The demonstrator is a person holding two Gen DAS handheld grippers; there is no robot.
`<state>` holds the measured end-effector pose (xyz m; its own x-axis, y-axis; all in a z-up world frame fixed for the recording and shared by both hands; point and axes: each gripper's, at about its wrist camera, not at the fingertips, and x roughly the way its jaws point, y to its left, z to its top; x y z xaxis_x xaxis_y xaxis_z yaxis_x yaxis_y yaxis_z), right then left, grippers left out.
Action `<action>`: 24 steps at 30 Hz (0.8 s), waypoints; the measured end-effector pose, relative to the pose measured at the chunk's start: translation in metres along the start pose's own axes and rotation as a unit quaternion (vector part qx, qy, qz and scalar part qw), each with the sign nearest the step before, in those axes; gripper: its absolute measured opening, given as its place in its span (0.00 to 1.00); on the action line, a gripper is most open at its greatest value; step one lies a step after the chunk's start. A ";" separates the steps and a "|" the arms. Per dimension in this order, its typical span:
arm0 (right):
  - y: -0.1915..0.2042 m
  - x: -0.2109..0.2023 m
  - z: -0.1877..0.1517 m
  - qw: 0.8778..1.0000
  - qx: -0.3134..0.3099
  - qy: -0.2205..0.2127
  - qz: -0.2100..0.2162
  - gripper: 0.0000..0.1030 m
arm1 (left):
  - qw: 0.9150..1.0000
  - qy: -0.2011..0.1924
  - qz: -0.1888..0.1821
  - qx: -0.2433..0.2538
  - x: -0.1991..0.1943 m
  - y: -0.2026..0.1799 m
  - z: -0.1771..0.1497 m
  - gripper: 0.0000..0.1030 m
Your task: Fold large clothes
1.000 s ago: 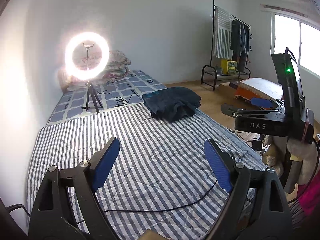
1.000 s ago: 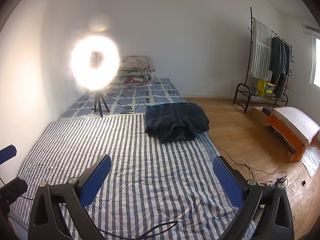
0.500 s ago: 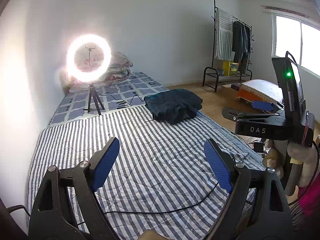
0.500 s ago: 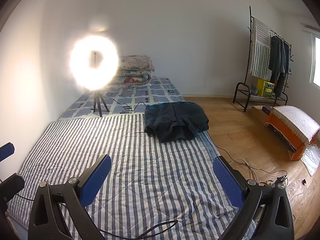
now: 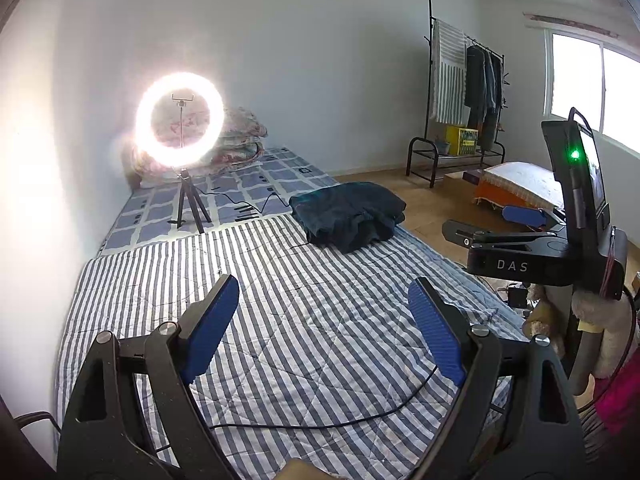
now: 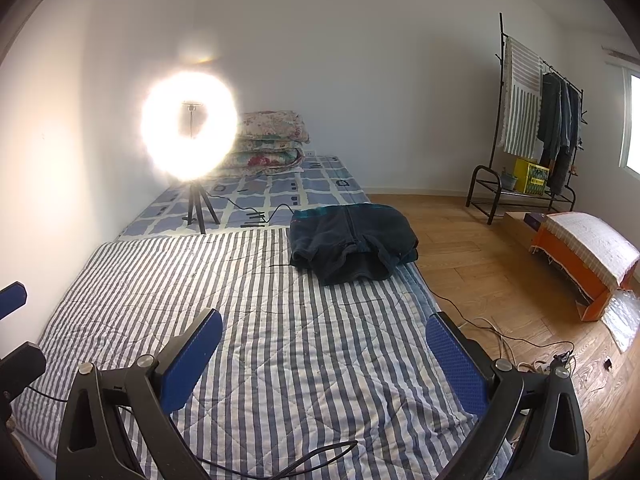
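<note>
blue-and-white striped quilted bed cover (image 6: 280,320) fills the near scene. dark navy fleece garment (image 6: 352,240), doubled into a compact bundle, lies at the cover's far right edge, well apart from both tools. lit white ring lamp on a black tripod (image 6: 188,128) stands far left. left gripper (image 5: 324,328) and right gripper (image 6: 324,356), black with blue ribbed pads, hang released and empty, jaws spread wide. black cable (image 5: 320,424) crosses the near cover. judged stage: either a finished fold or a bundle awaiting spreading; the scene fits both.
</note>
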<state>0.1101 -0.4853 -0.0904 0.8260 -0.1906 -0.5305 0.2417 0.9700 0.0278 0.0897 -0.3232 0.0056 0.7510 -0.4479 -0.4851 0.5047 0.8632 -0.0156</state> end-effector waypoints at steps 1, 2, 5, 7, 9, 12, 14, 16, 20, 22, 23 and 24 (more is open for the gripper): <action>0.000 0.000 0.000 1.000 0.000 0.000 0.000 1.00 | 1.000 0.001 0.000 -0.001 0.000 0.000 0.000 0.86; 0.000 0.000 0.000 1.000 0.000 0.000 0.000 1.00 | 1.000 0.000 0.000 -0.001 0.000 0.000 0.000 0.86; 0.000 0.000 0.001 1.000 0.000 -0.001 -0.001 1.00 | 1.000 0.000 0.000 0.000 0.000 0.000 0.000 0.86; 0.000 0.000 0.001 1.000 0.001 -0.002 -0.001 1.00 | 1.000 0.000 -0.001 -0.001 0.000 0.000 0.000 0.86; 0.000 0.000 0.001 1.000 0.000 -0.002 -0.001 1.00 | 1.000 -0.001 -0.001 -0.002 0.000 0.000 0.000 0.86; 0.000 0.000 0.001 1.000 0.000 -0.001 -0.001 1.00 | 1.000 -0.002 0.000 -0.001 -0.002 -0.002 0.000 0.86; 0.001 -0.001 0.000 1.000 -0.001 -0.001 -0.002 1.00 | 1.000 -0.001 -0.001 -0.002 -0.002 -0.002 0.000 0.86; 0.002 -0.001 0.000 1.000 -0.001 0.000 -0.002 1.00 | 1.000 -0.001 -0.001 -0.002 -0.002 -0.002 0.000 0.86; 0.002 0.000 0.000 1.000 -0.002 0.001 -0.001 1.00 | 1.000 -0.001 0.000 -0.001 -0.002 -0.001 0.000 0.86; 0.002 0.000 0.000 1.000 -0.002 0.000 -0.002 1.00 | 1.000 -0.002 0.003 -0.002 -0.003 -0.002 0.001 0.86; 0.002 0.000 0.000 1.000 -0.002 0.000 -0.002 1.00 | 1.000 -0.002 0.005 -0.003 -0.004 -0.003 0.002 0.86; 0.002 0.000 0.000 1.000 -0.002 0.000 -0.002 1.00 | 1.000 -0.003 0.009 -0.002 -0.005 -0.003 0.003 0.86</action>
<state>0.1106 -0.4832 -0.0905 0.8250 -0.1941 -0.5308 0.2431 0.9697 0.0232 0.0854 -0.3244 0.0104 0.7619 -0.4341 -0.4807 0.4898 0.8718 -0.0110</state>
